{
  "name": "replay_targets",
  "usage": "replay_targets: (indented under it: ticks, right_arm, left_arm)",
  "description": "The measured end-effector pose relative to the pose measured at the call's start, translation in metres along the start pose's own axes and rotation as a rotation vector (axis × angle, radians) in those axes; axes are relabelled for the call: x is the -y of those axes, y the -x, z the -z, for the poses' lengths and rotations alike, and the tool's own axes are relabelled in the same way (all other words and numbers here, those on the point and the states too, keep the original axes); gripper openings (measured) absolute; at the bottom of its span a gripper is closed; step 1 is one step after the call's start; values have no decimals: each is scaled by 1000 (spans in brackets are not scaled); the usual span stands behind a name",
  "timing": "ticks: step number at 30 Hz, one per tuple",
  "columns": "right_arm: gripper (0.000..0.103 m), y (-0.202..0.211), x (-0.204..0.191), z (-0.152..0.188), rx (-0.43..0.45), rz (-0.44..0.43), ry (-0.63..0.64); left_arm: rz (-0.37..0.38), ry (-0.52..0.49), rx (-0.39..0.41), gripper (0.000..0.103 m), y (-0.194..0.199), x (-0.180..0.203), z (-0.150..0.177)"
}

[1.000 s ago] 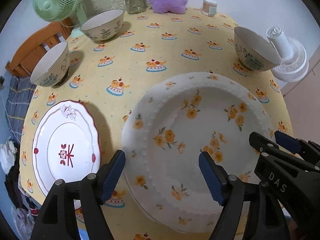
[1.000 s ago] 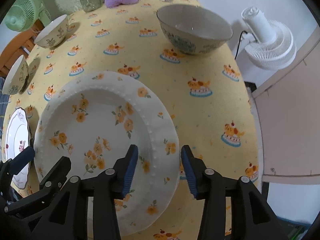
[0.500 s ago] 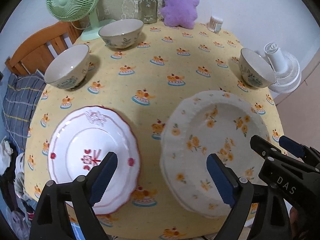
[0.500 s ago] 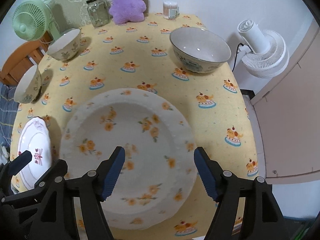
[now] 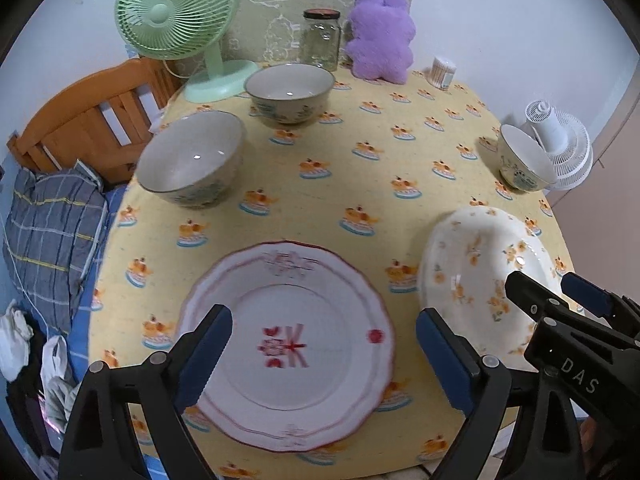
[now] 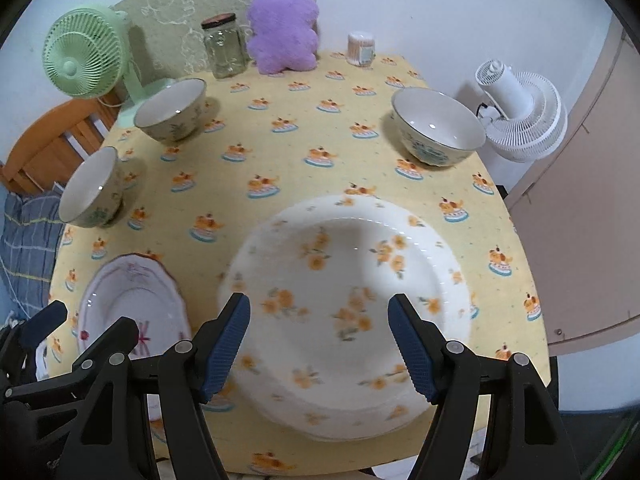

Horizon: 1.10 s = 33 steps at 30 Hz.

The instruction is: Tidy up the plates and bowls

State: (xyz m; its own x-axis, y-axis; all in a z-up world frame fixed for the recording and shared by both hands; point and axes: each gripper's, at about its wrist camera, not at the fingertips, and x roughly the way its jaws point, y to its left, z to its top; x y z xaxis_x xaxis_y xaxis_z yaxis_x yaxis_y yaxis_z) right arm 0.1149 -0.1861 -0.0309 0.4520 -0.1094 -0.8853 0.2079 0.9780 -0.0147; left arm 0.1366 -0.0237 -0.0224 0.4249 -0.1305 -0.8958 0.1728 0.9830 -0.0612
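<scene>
The left gripper [image 5: 322, 354] hangs with its fingers [image 5: 204, 354] spread wide and holding nothing; the red-trimmed plate [image 5: 286, 344] lies flat on the table [image 5: 360, 128] directly between and beyond them. Just to the right of the left gripper's right finger sits the yellow-flowered plate [image 5: 476, 276], close beside the red-trimmed plate but apart from it.

The right gripper [image 6: 320, 346] is likewise wide open and empty, its fingers [image 6: 226, 344] framing the near part of the yellow-flowered plate [image 6: 348, 308]; whether they touch it cannot be told. The red-trimmed plate [image 6: 132, 304] lies left of its left finger.

Farther out, ahead and left of the left gripper's fingers, a near bowl [image 5: 192, 160] stands upright on the yellow tablecloth, and a second bowl [image 5: 290, 92] stands beyond it. A third bowl [image 6: 438, 132] sits ahead and right of the right gripper's fingers, near the table's right edge.

Farthest back stand a green fan [image 5: 176, 16], a glass jar [image 5: 320, 40], a purple plush toy [image 5: 380, 40] and a small cotton-swab container [image 5: 443, 72]. A white fan [image 6: 520, 116] stands off the table's right side.
</scene>
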Motion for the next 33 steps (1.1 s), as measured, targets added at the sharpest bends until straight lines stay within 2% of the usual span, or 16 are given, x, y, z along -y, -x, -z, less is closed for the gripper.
replay_targets:
  ticks: [10,14,28,33]
  right_arm:
    - [74,8,-52,18,29,28,-98]
    - [74,6,-67,25,17,18,-129]
    - [74,-24,-103,42,-9,-27,-80]
    - [72,-45,-111,43,-41,-28,-60]
  left_arm:
    - [9,-54,38,94,3,-52,8]
    - [13,-67,27,94,-1,-64,15]
    - [-13,-56,-9,91,-35,-83,31]
    - [-17,-48,-44,84,-54,-85,33]
